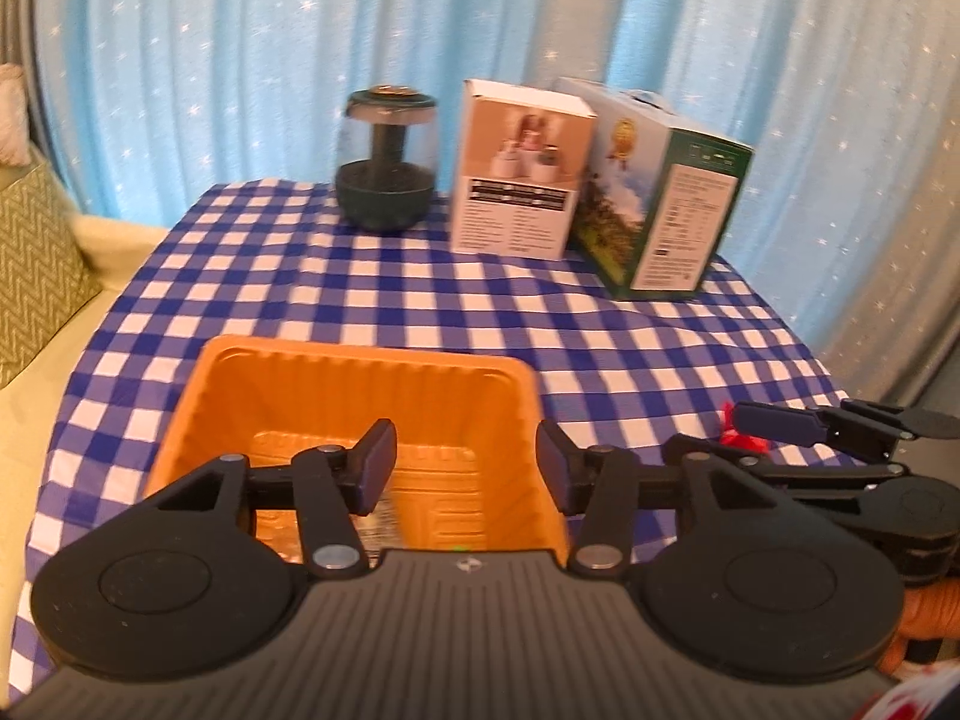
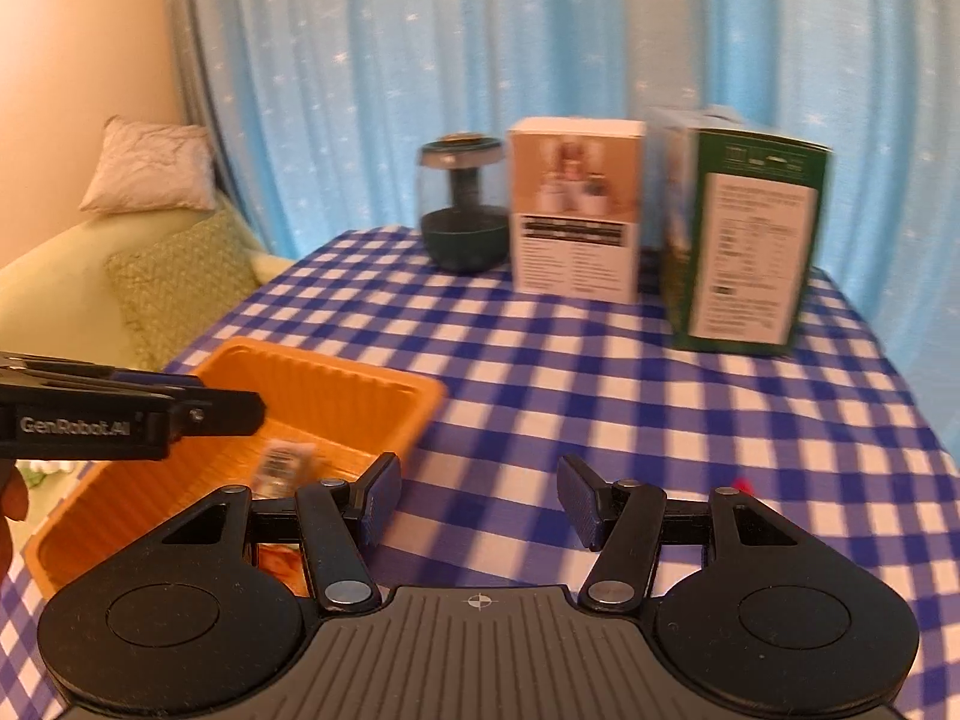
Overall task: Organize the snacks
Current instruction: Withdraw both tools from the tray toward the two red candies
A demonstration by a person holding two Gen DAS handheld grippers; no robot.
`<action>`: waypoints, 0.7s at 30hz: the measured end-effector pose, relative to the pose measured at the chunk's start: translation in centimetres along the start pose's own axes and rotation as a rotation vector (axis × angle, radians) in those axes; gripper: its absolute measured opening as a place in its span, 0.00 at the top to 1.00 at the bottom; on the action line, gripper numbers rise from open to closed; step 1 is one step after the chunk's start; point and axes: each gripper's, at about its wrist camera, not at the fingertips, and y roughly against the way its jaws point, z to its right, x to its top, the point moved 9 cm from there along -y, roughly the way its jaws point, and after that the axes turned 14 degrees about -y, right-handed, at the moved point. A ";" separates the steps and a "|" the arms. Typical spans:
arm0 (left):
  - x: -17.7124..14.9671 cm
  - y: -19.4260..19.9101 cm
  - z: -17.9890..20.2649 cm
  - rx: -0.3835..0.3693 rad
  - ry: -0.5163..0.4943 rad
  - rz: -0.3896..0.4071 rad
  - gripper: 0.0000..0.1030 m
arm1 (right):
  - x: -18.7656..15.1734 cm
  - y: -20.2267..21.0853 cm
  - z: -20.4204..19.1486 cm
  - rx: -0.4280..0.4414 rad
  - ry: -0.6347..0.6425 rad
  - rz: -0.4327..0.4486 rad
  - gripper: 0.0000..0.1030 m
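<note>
1. Snacks: a clear packet (image 2: pixel 282 462) lies in the orange tray (image 1: pixel 360 372) at the counter's near-left edge; a red one (image 1: pixel 744 438) waits outside.
2. Left claw (image 1: pixel 465 462) hangs released above the tray.
3. Right claw (image 2: pixel 477 501) gapes empty, likely for the red one.

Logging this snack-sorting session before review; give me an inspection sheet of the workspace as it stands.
Surface: blue-and-white checked tablecloth.
Job's things: orange plastic tray holding a blurred clear-wrapped packet; small red wrapped item on the cloth.
Clutter: dark green glass-domed jar, white carton, green carton.
Grippers: left tongs open over the tray; right tongs open, empty.
Cables: nothing seen.
Surroundings: blue starred curtain, green sofa cushions.
</note>
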 end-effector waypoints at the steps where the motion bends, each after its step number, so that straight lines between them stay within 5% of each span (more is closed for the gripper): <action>1: 0.1 0.0 0.5 -0.007 -0.006 0.002 0.52 | 0.1 0.4 0.8 -0.011 -0.007 0.003 0.44; 21: 1.9 -1.9 13.5 -0.174 -0.111 0.009 0.37 | -0.5 8.4 14.5 -0.172 -0.172 0.036 0.44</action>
